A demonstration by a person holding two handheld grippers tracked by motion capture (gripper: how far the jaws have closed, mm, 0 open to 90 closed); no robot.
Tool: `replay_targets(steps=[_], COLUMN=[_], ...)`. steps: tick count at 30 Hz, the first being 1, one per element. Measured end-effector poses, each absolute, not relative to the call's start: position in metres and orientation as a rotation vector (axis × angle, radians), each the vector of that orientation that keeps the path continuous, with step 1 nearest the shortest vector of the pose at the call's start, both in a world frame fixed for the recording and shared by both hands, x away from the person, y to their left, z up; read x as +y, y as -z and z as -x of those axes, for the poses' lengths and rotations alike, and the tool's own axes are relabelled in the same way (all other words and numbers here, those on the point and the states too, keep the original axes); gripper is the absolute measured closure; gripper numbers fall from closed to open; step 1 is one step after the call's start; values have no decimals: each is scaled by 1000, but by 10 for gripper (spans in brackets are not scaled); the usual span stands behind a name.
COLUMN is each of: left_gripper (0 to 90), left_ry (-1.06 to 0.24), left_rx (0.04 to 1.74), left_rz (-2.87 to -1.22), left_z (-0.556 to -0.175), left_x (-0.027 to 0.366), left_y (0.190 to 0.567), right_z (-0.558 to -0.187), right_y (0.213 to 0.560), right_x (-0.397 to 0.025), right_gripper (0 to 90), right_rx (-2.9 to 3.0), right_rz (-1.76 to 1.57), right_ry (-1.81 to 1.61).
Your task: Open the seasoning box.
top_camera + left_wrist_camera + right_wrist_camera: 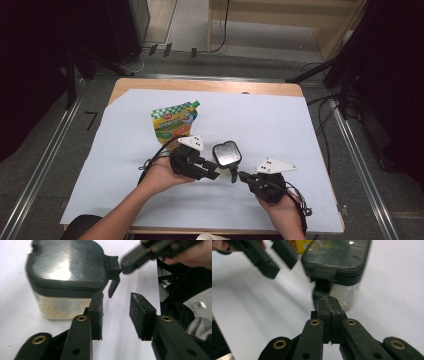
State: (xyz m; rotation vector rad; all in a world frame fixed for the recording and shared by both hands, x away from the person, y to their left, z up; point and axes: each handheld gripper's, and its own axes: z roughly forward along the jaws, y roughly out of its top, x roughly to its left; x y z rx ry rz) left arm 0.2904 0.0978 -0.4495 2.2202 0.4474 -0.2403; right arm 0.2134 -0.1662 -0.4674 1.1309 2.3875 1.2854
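Black-lidded jar (pixel 227 154) is sitting on the white sheet (pixel 280 125) near the table's near edge, a little in from it, with pale crumbs lying in its clear base. Left gripper (pixel 216 174) is hovering just beside the jar, jaws standing apart with nothing between them. Right gripper (pixel 242 176) is pressing its tips, jaws closed flat together, against the lid's latch (pixel 321 293) (hanging down the jar's side). Pouch (pixel 173 122) is lying farther back.

L tongs (pixel 115 315) open; R tongs (pixel 328 305) closed.
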Motion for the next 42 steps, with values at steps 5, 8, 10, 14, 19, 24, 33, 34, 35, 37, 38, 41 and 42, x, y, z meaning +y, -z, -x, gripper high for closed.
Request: replay_targets(steps=[5,8,10,14,19,24,33,34,35,37,38,41,42], left_gripper=[501,467,455,440,441,443,443,442,442,442,443,443,443], left_ry=[213,209,204,201,222,215,199,199,195,197,196,186,186], left_rx=[465,475,479,487,502,499,498,498,498,501,504,507,507], left_rz=[-2209,-2203,-2208,-2202,-2195,-2204,-2207,-2207,-2209,-2211,-2210,-2210,-2210], left_z=[-294,-295,-296,-298,-300,-301,-301,-301,-301,-301,-301,-301,-301], left_x=[101,102,102,104,104,104,105,105,106,106,106,105,105], left_y=[450,451,451,452,452,453,452,452,452,453,453,453,453], right_z=[-210,-212,-212,-214,-218,-218,-219,-219,-219,-220,-220,-221,-221], right_y=[471,473,475,480,485,487,486,486,486,486,486,486,486], right_x=[-155,-151,-146,-136,-133,-134,-140,-140,-142,-144,-146,-152,-152], right_gripper=[900,900,900,900,900,900,900,900,900,900,900,900,900], right_rx=[2421,2434,2450,2473,2487,2487,2474,2474,2473,2468,2467,2455,2455], right_rz=[-1104,-1098,-1092,-1063,-1068,-1078,-1089,-1089,-1099,-1110,-1113,-1134,-1134], right_ry=[-1289,-1291,-1296,-1276,-1255,-1246,-1241,-1241,-1241,-1236,-1237,-1226,-1226])
